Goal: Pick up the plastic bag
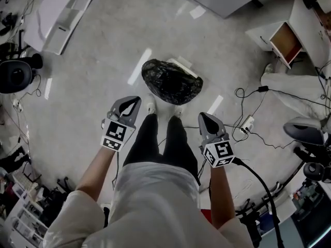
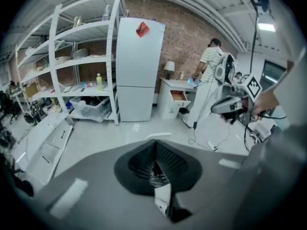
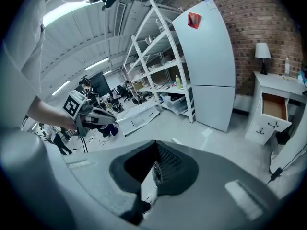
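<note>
- Checking claws first: left claw (image 1: 133, 103), what state?
- Pressed together, nothing in it. Its own view shows the jaws meeting, with only room beyond: fridge (image 2: 139, 71), shelves (image 2: 81, 56).
- Right claw (image 1: 206, 119)?
- Same, closed and empty. Neither claw view shows the bag.
- So where's the bag (image 1: 171, 80)?
- Head view only. Black, crumpled, on the floor (image 1: 103, 45), just ahead of the shoes (image 1: 150, 107), partly on a flat white thing (image 1: 182, 63).
- Which way from the claws?
- Ahead of both and lower, and between them sideways. Claws sit either side of the legs (image 1: 160, 138), not touching the bag; I'd judge them well above the floor.
- Nearer hand?
- Too close to call. Bag sits about midway, with the left tip maybe a touch nearer in the picture.
- Long axis?
- Side to side across the person, so each claw could take an end. My read: both must spread before reaching down and forward.
- Risks?
- Slack thin film, could slip out of a pinch. Cable (image 1: 248, 99) lies on the floor to the right, apart from the bag.
</note>
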Tool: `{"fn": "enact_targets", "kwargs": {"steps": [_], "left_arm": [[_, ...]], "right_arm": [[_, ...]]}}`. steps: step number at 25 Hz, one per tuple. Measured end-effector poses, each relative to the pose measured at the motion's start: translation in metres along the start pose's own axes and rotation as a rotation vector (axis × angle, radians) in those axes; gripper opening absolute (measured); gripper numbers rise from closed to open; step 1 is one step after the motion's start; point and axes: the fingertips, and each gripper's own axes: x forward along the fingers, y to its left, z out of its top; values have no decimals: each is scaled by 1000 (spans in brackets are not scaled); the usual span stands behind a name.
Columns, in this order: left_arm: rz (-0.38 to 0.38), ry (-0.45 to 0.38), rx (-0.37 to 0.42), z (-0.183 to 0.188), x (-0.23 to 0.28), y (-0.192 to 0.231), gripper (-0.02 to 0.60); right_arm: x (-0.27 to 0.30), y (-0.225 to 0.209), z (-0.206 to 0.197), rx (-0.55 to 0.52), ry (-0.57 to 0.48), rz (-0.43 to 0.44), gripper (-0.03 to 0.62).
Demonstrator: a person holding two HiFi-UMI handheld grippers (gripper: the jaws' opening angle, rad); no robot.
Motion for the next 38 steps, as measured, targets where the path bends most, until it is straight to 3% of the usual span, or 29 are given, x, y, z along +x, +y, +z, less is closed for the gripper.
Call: {"fn": "enact_targets", "kwargs": {"steps": [9,12,17,26,28,31,38], "left_arm": [[-36,91,-44,-95,101,24,5],[-45,117,-54,-124,135,32,12],[-63,157,-53,-175,193,48,19],[-56,280,-134,-276,280,105,122],[-40,324,-188,-304,293,121,135],[-24,326,-290,-331,310,140,174],[-66,390,-334,-365,330,159,321]], "right_arm": [[75,-57,-96,37,111,-18,2],[99,-75,-130,55,143,-20,48],[139,-107,-181,75,174,-34,49],[203,-165,-284,155,248,-91,58],[211,-179,-310,192,270,-116,84],[220,-196,-335,230,290,-145,105],[232,-216,-367,342,301,-171,225]]}}
